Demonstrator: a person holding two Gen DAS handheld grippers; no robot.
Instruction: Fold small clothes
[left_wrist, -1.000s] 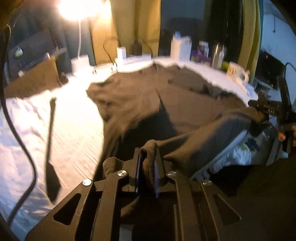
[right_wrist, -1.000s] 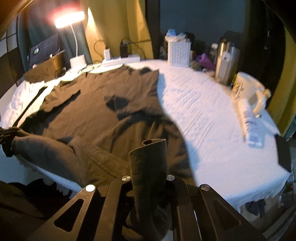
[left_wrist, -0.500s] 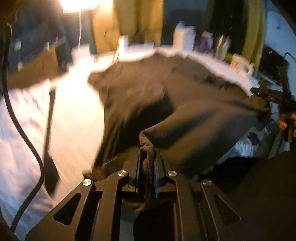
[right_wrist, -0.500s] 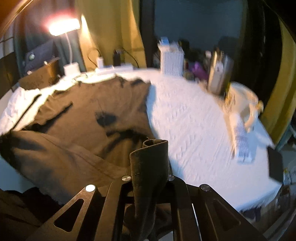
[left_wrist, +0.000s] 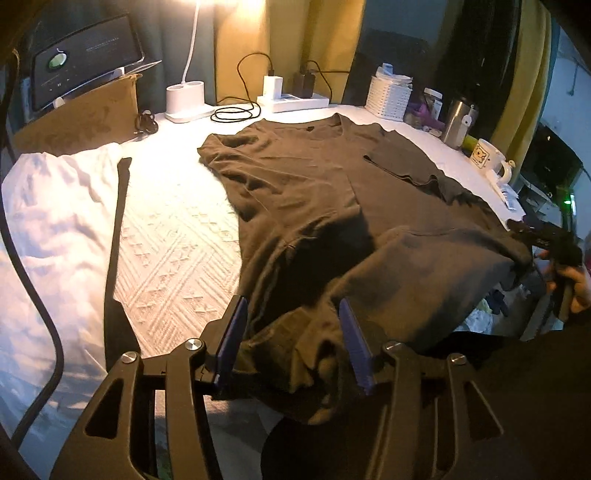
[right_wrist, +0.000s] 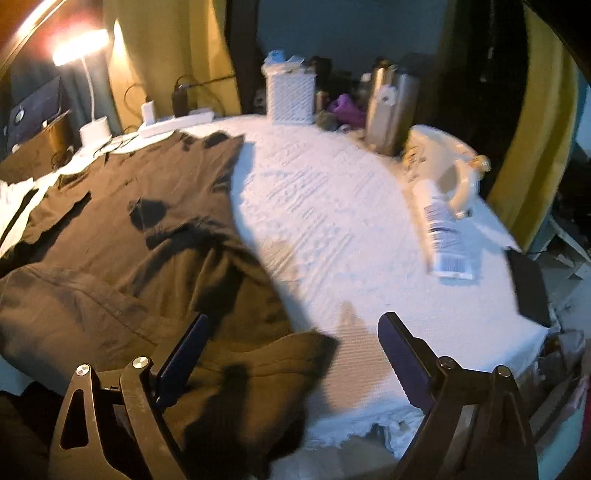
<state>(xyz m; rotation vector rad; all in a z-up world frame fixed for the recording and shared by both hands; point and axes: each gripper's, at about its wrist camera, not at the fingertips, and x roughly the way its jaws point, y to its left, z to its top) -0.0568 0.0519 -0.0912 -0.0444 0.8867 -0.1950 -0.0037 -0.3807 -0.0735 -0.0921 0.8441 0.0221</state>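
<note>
Both claws have just been opened since the earlier frames, where each was pinched on a bunched corner of the dark brown short-sleeved cotton T-shirt (left_wrist: 317, 192). Seen from the left wrist, the left gripper (left_wrist: 291, 339) is now held with its blue-padded jaws apart; the released hem corner lies loosely between them, and no pad is seen pressing on it. Seen from the right wrist, the right gripper (right_wrist: 291, 354) is spread wide, one blue finger (right_wrist: 184, 350) over the folded brown cloth and the other over bare bedding; the cloth between them is not clamped.

The T-shirt is spread flat on the white textured bedspread (left_wrist: 177, 236), neckline towards the far edge, with its lower hem folded up over the body, so that a doubled band of cloth lies along the near edge of the bed. In the left wrist view the right gripper is seen at the far right end of that fold, held in a hand (left_wrist: 576, 280).

Along the far edge a white desk lamp base (left_wrist: 184, 98), a white power strip with chargers (left_wrist: 291, 99), a white woven basket (left_wrist: 388, 98), a steel flask (left_wrist: 458, 120) and a white mug with a printed face (left_wrist: 485, 157) are lined up. A black strap (left_wrist: 116, 236) lies across the bedspread to the left of the shirt.
</note>
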